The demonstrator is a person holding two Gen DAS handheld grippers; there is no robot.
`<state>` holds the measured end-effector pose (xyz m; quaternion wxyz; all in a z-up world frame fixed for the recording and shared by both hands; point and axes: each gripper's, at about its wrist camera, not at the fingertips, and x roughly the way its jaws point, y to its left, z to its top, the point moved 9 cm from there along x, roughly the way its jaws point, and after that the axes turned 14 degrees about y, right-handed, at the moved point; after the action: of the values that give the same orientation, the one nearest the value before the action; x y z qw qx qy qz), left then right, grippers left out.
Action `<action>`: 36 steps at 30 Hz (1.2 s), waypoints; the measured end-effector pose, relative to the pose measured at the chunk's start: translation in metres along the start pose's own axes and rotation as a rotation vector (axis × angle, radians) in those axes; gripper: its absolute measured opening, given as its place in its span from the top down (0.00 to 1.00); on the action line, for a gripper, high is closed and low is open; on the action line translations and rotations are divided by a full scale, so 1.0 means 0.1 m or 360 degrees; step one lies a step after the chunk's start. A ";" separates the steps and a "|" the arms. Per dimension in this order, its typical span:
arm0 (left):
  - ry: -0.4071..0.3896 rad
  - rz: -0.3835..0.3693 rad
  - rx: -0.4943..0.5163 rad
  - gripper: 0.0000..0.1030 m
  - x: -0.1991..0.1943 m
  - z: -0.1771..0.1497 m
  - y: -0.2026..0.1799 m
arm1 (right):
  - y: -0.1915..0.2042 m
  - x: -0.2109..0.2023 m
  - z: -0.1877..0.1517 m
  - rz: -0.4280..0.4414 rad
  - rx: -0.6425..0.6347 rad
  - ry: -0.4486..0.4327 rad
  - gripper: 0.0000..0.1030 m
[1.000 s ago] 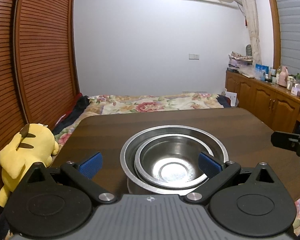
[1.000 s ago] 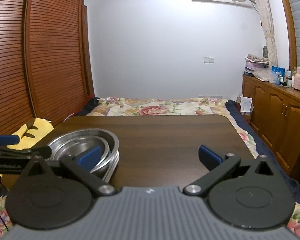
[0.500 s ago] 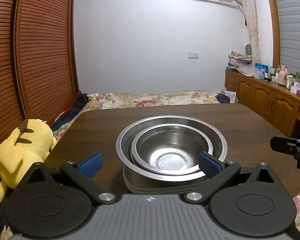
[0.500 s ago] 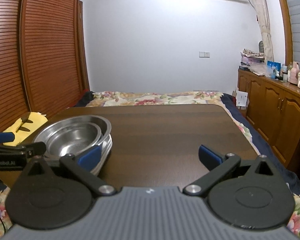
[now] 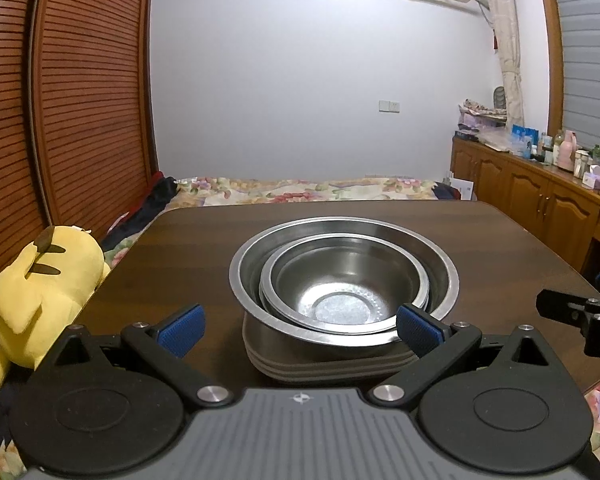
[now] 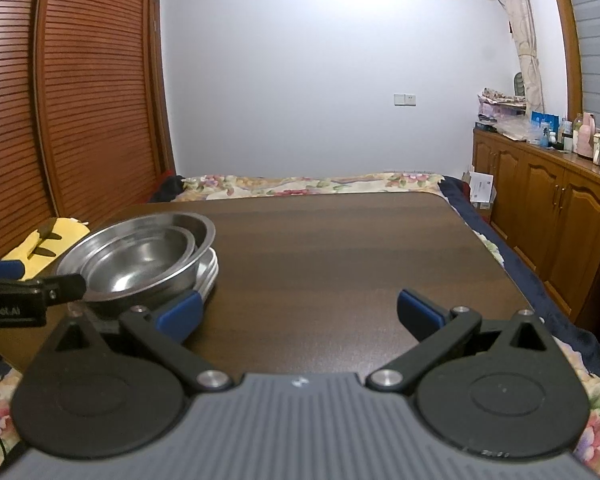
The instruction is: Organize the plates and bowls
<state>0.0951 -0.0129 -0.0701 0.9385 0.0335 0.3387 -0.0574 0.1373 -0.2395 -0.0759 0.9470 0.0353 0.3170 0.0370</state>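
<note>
Left wrist view: the left gripper [image 5: 300, 326] hangs low over the near edge of a dark wooden table [image 5: 500, 248], its blue-padded fingers [image 5: 182, 326] spread wide and holding nothing. Straight ahead of the fingers, a small steel bowl [image 5: 342, 286] sits nested inside a large steel bowl [image 5: 440, 268], and both rest on a stack of plates [image 5: 332, 366] on the table. The right finger's pad lies just in front of the large bowl's rim; whether it touches cannot be told. A yellow plush toy [image 5: 40, 292] leans beside the table's left edge, and part of the right gripper [image 5: 580, 312] shows at the table's right edge.

Right wrist view: the right gripper [image 6: 300, 314] faces bare tabletop [image 6: 360, 248], fingers [image 6: 420, 312] wide apart and empty. The nested bowls [image 6: 140, 256] and plates [image 6: 210, 274] stand on the table's left part, just beyond the gripper's left finger.
</note>
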 end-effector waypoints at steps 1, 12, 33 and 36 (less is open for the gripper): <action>0.0000 0.0000 0.0000 0.00 0.00 0.00 0.00 | 0.00 0.00 0.00 0.0003 0.0002 0.0000 0.00; -0.0003 0.0000 -0.0005 0.00 0.00 0.00 0.01 | 0.01 0.00 0.00 -0.0002 -0.0005 -0.0003 0.00; 0.0002 0.0000 -0.0007 0.00 0.00 -0.01 0.01 | 0.01 0.00 0.00 0.0008 -0.0001 0.0000 0.00; 0.0002 0.0000 -0.0007 0.00 0.00 -0.01 0.01 | 0.00 0.00 0.01 0.0005 0.0001 0.0001 0.00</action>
<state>0.0945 -0.0114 -0.0711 0.9384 0.0315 0.3395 -0.0568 0.1381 -0.2392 -0.0753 0.9468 0.0362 0.3174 0.0384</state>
